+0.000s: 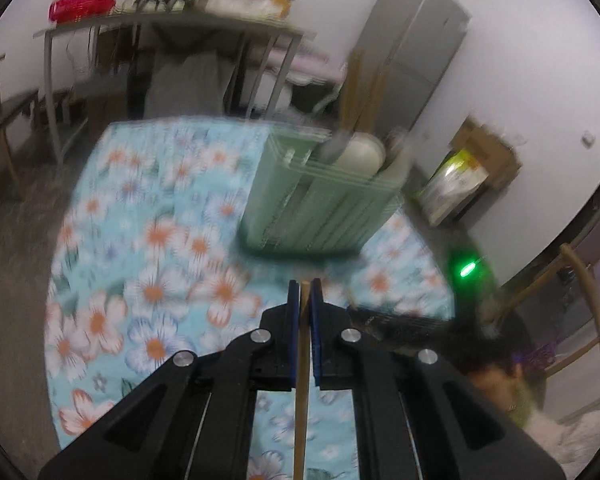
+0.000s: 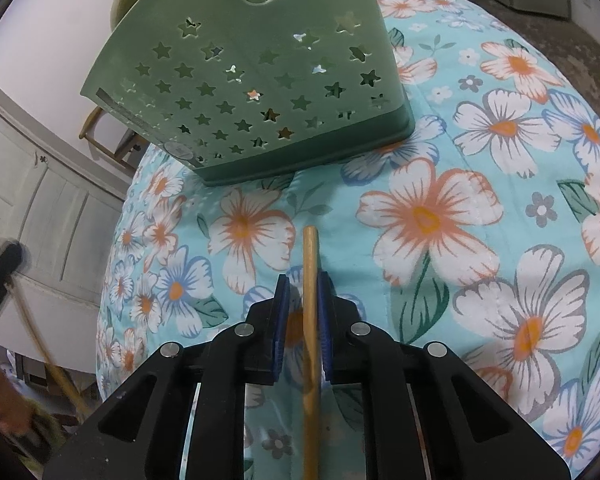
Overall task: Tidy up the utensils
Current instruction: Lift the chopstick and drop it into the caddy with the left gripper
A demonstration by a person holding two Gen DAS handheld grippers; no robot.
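Observation:
My left gripper [image 1: 305,292] is shut on a thin wooden chopstick [image 1: 302,400], which runs back between the blue pads, held above the table. A green utensil caddy [image 1: 320,208] stands ahead of it, with chopsticks and a white spoon [image 1: 360,152] upright inside. In the right wrist view my right gripper [image 2: 303,280] is low over the cloth. A second chopstick [image 2: 310,248] lies between its pads, against the right one, with a gap on the left. The star-pierced caddy [image 2: 252,92] stands just beyond. The left gripper shows blurred at the left edge [image 2: 0,272].
A round table carries a blue floral cloth [image 1: 160,240] [image 2: 480,220]. Around it are a grey fridge [image 1: 412,48], a cluttered shelf [image 1: 172,28], a cardboard box [image 1: 468,172] on the floor and wooden chairs [image 1: 588,304]. White cabinet doors [image 2: 32,200] stand to the left.

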